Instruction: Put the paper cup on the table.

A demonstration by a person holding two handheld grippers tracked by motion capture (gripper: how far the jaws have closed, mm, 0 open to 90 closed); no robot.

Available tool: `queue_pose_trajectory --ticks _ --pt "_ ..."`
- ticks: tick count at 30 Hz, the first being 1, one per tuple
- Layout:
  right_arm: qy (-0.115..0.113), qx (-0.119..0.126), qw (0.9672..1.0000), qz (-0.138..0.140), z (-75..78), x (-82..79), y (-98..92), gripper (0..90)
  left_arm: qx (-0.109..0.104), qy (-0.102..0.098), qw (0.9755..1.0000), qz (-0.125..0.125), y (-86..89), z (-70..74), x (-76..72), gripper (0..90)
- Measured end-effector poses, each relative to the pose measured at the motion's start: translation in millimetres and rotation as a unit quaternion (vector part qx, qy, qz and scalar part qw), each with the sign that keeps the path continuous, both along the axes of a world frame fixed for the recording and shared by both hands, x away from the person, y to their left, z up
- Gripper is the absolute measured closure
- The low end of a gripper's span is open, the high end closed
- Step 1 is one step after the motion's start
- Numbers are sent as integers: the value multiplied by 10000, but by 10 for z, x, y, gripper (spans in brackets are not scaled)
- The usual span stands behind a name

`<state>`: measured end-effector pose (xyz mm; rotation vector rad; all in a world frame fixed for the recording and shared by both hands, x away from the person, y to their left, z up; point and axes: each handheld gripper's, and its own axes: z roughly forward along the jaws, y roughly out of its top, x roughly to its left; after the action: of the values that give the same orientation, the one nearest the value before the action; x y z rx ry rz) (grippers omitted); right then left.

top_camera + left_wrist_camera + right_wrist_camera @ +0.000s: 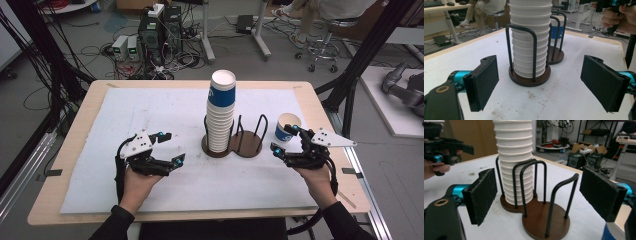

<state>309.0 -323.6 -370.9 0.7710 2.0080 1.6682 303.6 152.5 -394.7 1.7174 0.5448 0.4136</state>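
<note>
Cup stack (530, 37) cut off by the top edge in the left gripper view, top cups out of frame; same in the right gripper view, where the stack (515, 157) runs past the top. Single blue-and-white cup (556, 30) mostly hidden behind the stack and the holder's black wire hoops (559, 35) in the left gripper view. In the right gripper view just a blue sliver of that cup (610, 232) at the bottom edge, rest cropped. Print on the cups too small to read in the high view. Seated person (320, 10) at the top edge of the high view, only legs and stool visible. Right hand (616, 17) cropped at the top right corner in the left gripper view.
</note>
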Motion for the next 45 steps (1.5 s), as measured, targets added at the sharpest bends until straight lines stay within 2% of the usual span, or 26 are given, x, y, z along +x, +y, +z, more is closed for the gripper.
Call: queue_pose_trajectory --ticks 6,9,16,23,26,30,41,45 --pt "36 71 10000 -31 5 -22 19 157 -63 39 10000 -19 22 -8 20 147" --pt "97 68 9999 -26 -35 -10 27 157 -3 91 10000 -32 29 -26 17 147" --pt "77 -1 9999 -147 -34 -20 33 156 3 45 10000 4 47 -24 -34 147" --pt "159 -82 9998 -49 -51 0 85 156 57 73 10000 29 71 -34 -67 147" --pt "179 -81 9998 16 -55 8 100 156 25 68 9999 72 105 -29 -83 147" --pt "218 -120 9996 156 -67 13 117 156 -194 107 9998 28 153 -33 -79 142" --pt "306 -131 9993 172 -102 28 117 155 -236 150 9996 1 158 -42 -69 141" --pt "269 -166 9994 157 -108 33 119 155 -241 161 9996 -11 159 -36 -67 141"
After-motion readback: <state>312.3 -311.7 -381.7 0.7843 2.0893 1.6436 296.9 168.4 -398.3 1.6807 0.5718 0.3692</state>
